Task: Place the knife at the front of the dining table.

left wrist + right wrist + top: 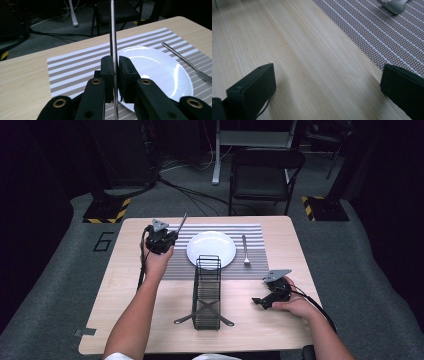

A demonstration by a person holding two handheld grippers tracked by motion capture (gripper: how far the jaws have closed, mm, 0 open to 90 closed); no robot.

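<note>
The left gripper (115, 75) clamps a thin, upright silver metal utensil (113, 30) just left of the round white plate (160, 67), seemingly to lay it opposite the fork (245, 251), while the right gripper (327, 82) rests wide open on the wooden table (307, 62).

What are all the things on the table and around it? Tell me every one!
Table: one, light wood, centre.
Placemat: one, grey-and-white striped, far half of the table.
Plate: one, white, on the placemat.
Fork: one, silver, on the placemat right of the plate.
Wire rack: one, black, in front of the plate.
Thin metal utensil: one, silver, upright in the left gripper.
Folding chair: one, black, behind the table.
Left gripper: black, shut on the utensil.
Right gripper: black, open, low over the table's right side.
</note>
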